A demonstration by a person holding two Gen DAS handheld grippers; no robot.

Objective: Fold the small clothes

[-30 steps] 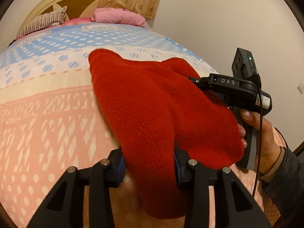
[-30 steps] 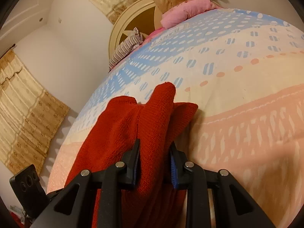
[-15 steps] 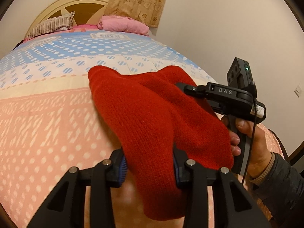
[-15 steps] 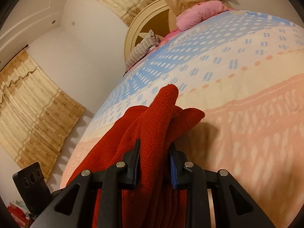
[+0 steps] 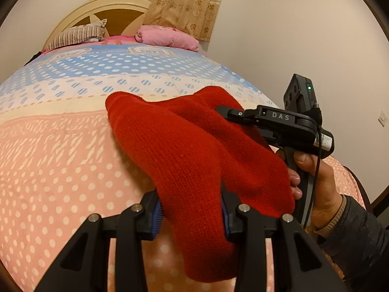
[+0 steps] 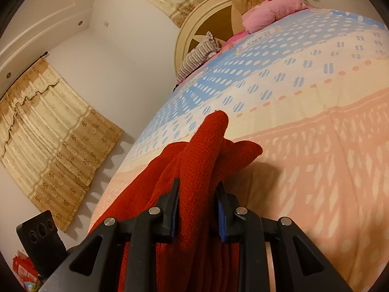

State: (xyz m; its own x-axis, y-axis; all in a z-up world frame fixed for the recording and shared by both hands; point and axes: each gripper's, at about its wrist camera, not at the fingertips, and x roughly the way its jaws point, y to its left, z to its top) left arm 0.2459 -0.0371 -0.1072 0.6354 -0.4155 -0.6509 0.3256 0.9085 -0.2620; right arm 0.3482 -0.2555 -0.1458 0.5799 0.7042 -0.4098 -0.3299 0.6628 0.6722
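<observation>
- Nearest the lens, the left gripper (image 5: pixel 190 215) stays clamped on a bunched edge of the red knit garment (image 5: pixel 184 150); the right gripper (image 6: pixel 197 209) likewise pinches a thick fold of it between its blue pads.
- The garment hangs between the two tools, lifted above the dotted bedspread (image 5: pixel 60 170), one corner poking forward.
- Over the last second both views have tipped upward and the cloth has risen slightly: likely a carry toward laying it down for the next fold.
- Beyond, the person's right hand (image 5: pixel 316 180) grips its tool's handle.
- Farthest: striped pillow (image 5: pixel 77 35), pink bedding (image 5: pixel 167 37), headboard, curtains.
</observation>
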